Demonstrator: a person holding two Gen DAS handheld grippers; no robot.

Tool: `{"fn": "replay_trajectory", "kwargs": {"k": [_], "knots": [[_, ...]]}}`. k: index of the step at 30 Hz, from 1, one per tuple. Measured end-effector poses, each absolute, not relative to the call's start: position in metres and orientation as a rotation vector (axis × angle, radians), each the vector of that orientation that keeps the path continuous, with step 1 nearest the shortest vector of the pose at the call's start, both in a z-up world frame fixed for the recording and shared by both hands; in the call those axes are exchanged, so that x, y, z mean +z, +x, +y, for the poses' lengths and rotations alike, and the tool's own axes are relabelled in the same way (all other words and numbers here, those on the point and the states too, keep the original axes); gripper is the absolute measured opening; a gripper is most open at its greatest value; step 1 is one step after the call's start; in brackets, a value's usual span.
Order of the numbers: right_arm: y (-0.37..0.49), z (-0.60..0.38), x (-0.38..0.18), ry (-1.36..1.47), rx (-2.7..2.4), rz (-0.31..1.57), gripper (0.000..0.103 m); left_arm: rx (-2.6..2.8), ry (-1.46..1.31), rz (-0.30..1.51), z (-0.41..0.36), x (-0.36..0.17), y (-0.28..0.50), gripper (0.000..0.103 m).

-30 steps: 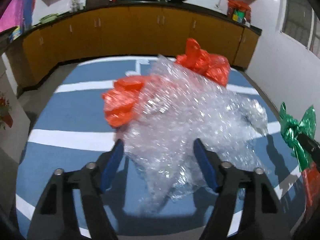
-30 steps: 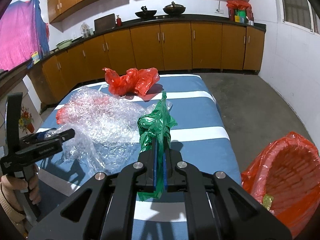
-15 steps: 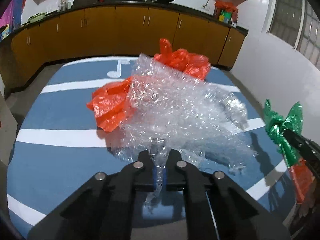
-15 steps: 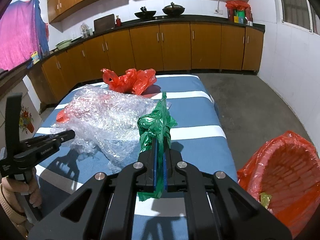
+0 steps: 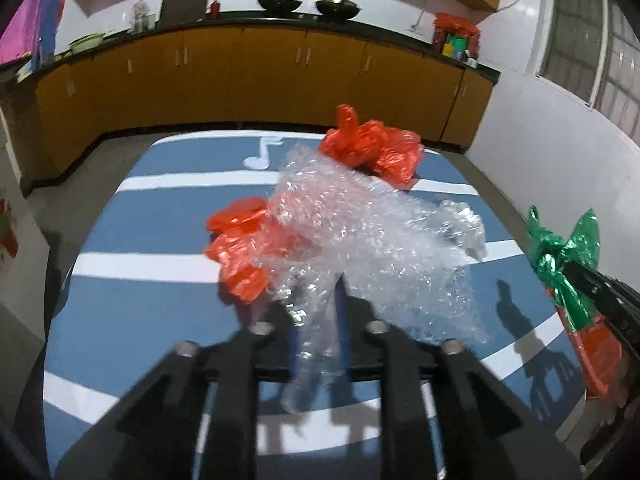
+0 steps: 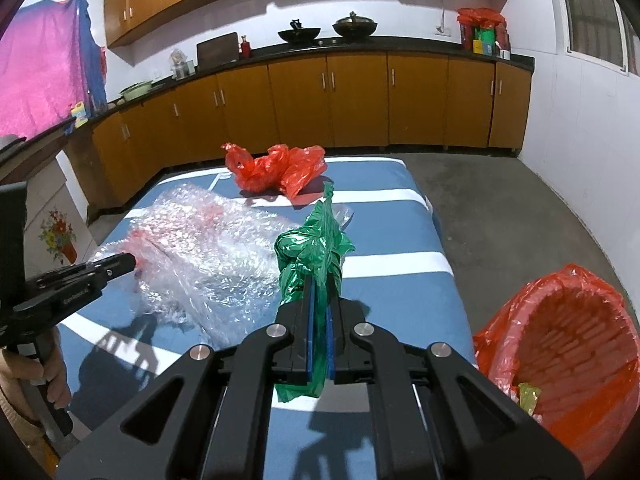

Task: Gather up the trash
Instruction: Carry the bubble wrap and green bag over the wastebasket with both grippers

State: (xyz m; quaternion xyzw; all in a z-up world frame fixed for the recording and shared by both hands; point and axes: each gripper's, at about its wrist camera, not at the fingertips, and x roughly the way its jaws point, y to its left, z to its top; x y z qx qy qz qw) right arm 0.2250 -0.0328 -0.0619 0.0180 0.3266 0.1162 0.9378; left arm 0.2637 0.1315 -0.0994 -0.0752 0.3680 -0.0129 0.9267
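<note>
At the bottom centre of the right wrist view, the right gripper [image 6: 318, 344] is pressed tight on a crumpled green plastic bag [image 6: 314, 256], whose bulk sticks up above the fingertips while a tail hangs below them; pinching it by its gathered middle looks meant to keep the loose film in one bundle for carrying. Low at the right edge of that frame sits a trash basket [image 6: 568, 344] lined with an orange-red bag, mouth tilted toward the camera and a scrap already in its bottom, so it is most likely where the green bag is headed. In the left wrist view, the left gripper [image 5: 318, 320] at lower centre has a twisted neck of the bubble wrap [image 5: 360, 240] running between its blue pads [image 5: 340, 312]; its jaws are opening slightly at this moment, yet the film is bunched between them and looks pinched, with the rest of the sheet billowing up and away above the fingertips toward the frame centre. Holding it by one edge probably lets the sheet be lifted whole. Partly under its left side lies a red plastic bag [image 5: 244, 248] on the blue-and-white striped counter [image 5: 120, 240], just beyond the fingertips and not held. Farther back, upper centre, a second red plastic bag [image 5: 372, 148] rests near the far edge, beside a white music note. Behind everything runs a row of orange cabinets [image 5: 240, 76].
</note>
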Motion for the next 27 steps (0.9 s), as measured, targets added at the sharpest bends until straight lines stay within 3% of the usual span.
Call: {"fn": "replay_trajectory", "kwargs": {"k": [5, 6, 7, 8, 27], "knots": [[0.224, -0.032, -0.061, 0.039, 0.242, 0.671, 0.005, -0.026, -0.136, 0.771, 0.129, -0.103, 0.27, 0.021], [0.223, -0.032, -0.061, 0.038, 0.242, 0.669, 0.005, -0.027, -0.134, 0.772, 0.128, -0.103, 0.271, 0.018], [0.223, -0.031, -0.061, 0.037, 0.241, 0.668, 0.005, -0.034, -0.137, 0.769, 0.127, -0.102, 0.271, 0.007], [0.222, -0.032, -0.06, 0.035, 0.24, 0.667, 0.005, -0.044, -0.141, 0.767, 0.126, -0.102, 0.272, 0.005], [0.195, -0.046, -0.032, 0.045, 0.206, 0.601, 0.005, -0.184, -0.123, 0.573, 0.093, -0.02, 0.233, 0.004]]}}
